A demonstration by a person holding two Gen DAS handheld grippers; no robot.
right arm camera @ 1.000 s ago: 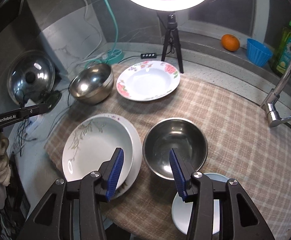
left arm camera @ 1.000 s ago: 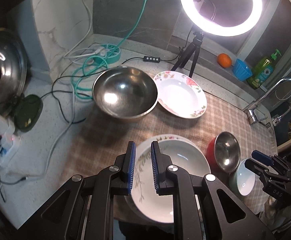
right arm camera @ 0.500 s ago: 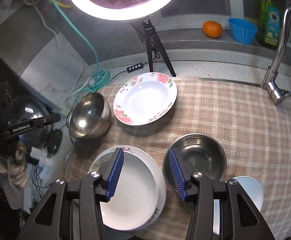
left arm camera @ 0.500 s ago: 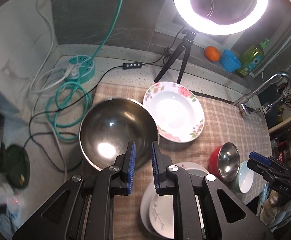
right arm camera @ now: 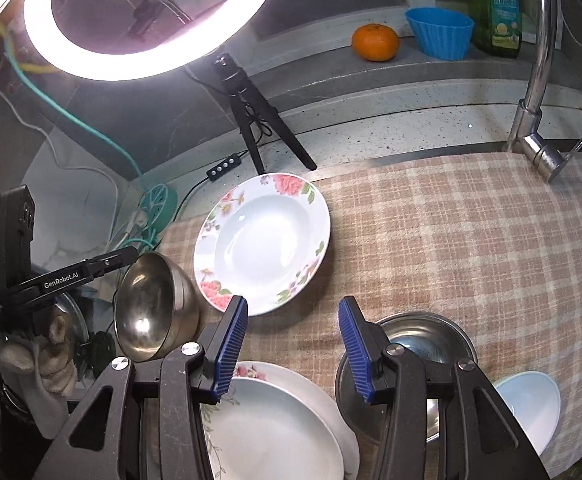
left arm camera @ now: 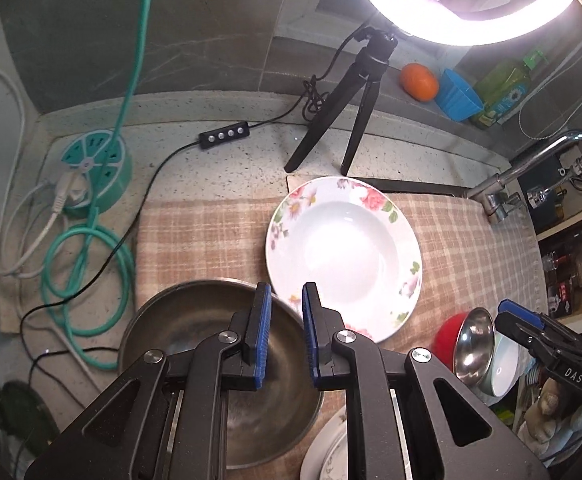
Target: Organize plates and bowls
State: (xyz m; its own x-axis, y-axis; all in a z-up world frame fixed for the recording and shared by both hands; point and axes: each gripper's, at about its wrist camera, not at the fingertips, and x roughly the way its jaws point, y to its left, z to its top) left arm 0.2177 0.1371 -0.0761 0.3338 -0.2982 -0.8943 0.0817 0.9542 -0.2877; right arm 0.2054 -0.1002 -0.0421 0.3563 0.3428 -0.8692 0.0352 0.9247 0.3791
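Note:
A white plate with pink flowers point(left arm camera: 345, 258) point(right arm camera: 263, 242) lies on the checked cloth point(right arm camera: 451, 240). A large steel bowl point(left arm camera: 195, 328) point(right arm camera: 153, 308) sits to its left, under my left gripper point(left arm camera: 285, 334), whose jaws stand narrowly apart and hold nothing. My right gripper point(right arm camera: 293, 346) is open and empty, above stacked white plates point(right arm camera: 283, 424) and a smaller steel bowl point(right arm camera: 419, 344) that is red outside point(left arm camera: 467, 340). A pale bowl point(right arm camera: 531, 400) lies at the far right.
A ring light on a black tripod point(left arm camera: 343, 92) point(right arm camera: 251, 112) stands behind the flowered plate. A teal power hub with cables point(left arm camera: 95, 168) is at the left. A tap point(right arm camera: 539, 100), an orange point(right arm camera: 375, 42), a blue cup point(right arm camera: 439, 32) and a soap bottle point(right arm camera: 497, 4) are behind.
Both grippers moved forward and up toward the flowered plate. The large steel bowl now lies beneath my left gripper; the stacked plates slid to the bottom of both views.

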